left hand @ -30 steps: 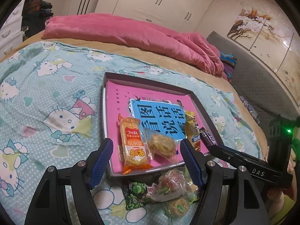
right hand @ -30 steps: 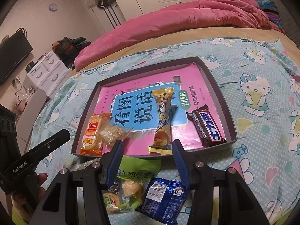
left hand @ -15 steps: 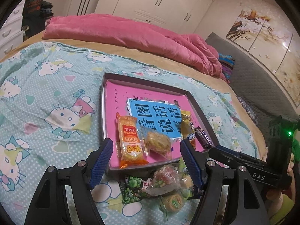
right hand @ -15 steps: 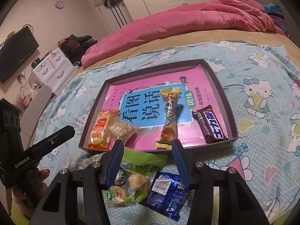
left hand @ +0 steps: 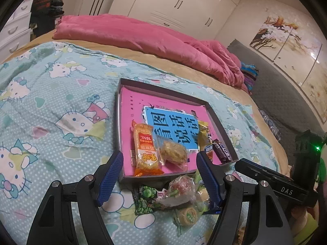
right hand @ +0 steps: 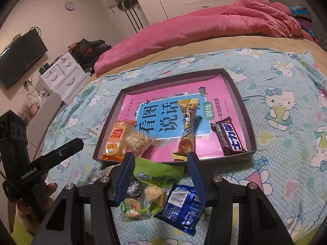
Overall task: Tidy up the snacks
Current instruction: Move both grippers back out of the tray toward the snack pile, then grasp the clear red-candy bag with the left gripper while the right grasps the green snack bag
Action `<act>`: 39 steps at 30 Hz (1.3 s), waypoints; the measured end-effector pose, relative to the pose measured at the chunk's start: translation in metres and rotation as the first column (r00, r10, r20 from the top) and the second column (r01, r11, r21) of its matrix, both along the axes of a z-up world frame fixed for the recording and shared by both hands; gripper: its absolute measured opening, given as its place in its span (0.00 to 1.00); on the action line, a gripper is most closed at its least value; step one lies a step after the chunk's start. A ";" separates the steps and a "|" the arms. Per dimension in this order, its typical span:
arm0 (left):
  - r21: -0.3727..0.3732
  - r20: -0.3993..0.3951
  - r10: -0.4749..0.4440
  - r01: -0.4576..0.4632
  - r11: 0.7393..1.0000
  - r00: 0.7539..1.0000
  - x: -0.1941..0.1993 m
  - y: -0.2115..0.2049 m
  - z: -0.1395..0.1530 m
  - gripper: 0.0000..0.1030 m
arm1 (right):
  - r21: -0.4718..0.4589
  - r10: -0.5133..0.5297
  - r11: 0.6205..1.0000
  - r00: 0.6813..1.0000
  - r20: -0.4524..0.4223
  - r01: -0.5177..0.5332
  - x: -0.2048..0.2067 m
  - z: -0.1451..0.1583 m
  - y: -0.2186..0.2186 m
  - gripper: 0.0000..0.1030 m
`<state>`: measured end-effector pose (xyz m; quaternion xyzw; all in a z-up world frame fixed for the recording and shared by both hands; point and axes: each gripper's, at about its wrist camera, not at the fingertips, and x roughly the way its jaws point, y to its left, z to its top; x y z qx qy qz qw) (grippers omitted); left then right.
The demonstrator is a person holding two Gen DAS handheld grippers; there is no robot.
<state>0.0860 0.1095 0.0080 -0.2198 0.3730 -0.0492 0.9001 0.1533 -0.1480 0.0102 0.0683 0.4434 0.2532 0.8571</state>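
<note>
A dark shallow tray with a pink book inside lies on the bed. It holds an orange cracker pack, a clear-wrapped pastry, a yellow stick snack and a dark chocolate bar. In front of the tray lies a loose pile: a green pea bag, a green pouch, small round sweets and a blue packet. My left gripper is open and empty above the pile. My right gripper is open and empty above the pile.
The tray and pile rest on a Hello Kitty blanket. A pink duvet lies bunched at the far side. White drawers and a TV stand beyond the bed's left edge in the right wrist view.
Both grippers have pulled back from the tray, which now sits farther away in each view. More of the loose pile shows between the fingers. Both stay open.
</note>
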 end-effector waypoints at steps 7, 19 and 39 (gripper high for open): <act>-0.003 -0.001 -0.003 0.003 1.000 1.000 -0.006 0.002 0.001 0.73 | -0.005 0.013 1.000 1.000 0.009 -0.013 -0.007 0.003 -0.001 0.52; 0.001 -0.004 0.008 -0.008 1.000 1.000 -0.019 0.002 0.003 0.73 | -0.028 0.074 0.997 0.997 0.022 -0.074 -0.019 0.001 0.009 0.52; 0.056 -0.032 -0.097 0.099 0.994 0.995 -0.018 -0.026 -0.001 0.73 | -0.114 0.188 0.975 0.982 -0.026 -0.189 -0.036 -0.026 0.034 0.52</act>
